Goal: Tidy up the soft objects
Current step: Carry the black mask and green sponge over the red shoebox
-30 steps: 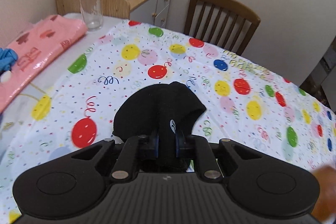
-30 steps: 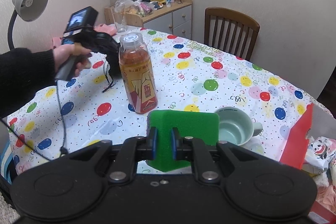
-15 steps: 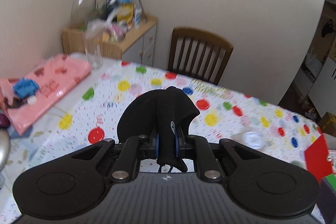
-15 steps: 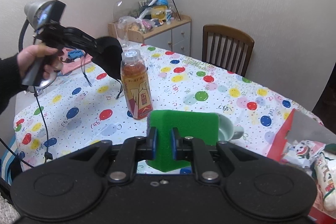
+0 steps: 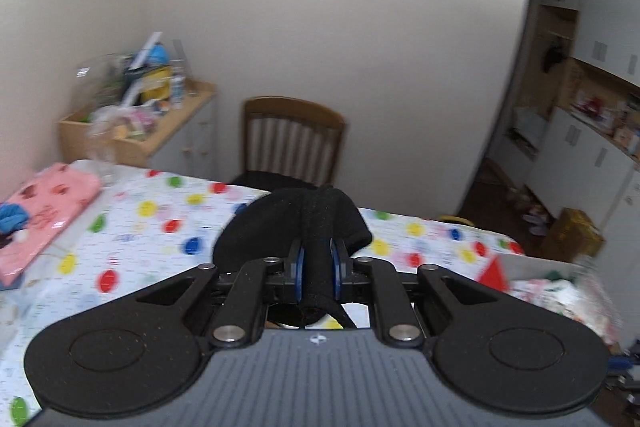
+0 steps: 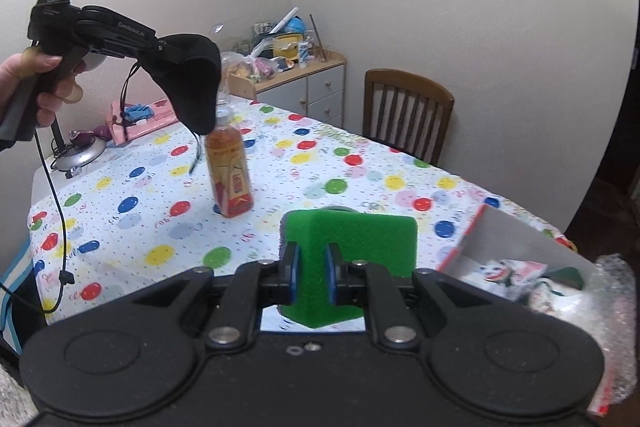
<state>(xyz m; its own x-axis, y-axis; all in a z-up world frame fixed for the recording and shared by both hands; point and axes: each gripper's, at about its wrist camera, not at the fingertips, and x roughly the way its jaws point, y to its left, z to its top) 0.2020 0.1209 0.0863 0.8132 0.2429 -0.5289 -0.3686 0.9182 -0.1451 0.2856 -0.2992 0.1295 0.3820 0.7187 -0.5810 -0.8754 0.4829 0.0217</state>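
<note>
My left gripper is shut on a black soft fabric piece and holds it high above the table. In the right wrist view the left gripper hangs the black fabric over the drink bottle. My right gripper is shut on a green sponge and holds it above the table near the front edge. An open red box with soft packets inside lies at the right; it also shows in the left wrist view.
A drink bottle stands mid-table on the balloon-print tablecloth. A pink package lies at the left. A wooden chair and a cluttered cabinet stand behind. A lamp base sits far left.
My left gripper has risen well above the table with the black fabric and swung right. My right gripper has lifted slightly with the sponge; the box has come more into view.
</note>
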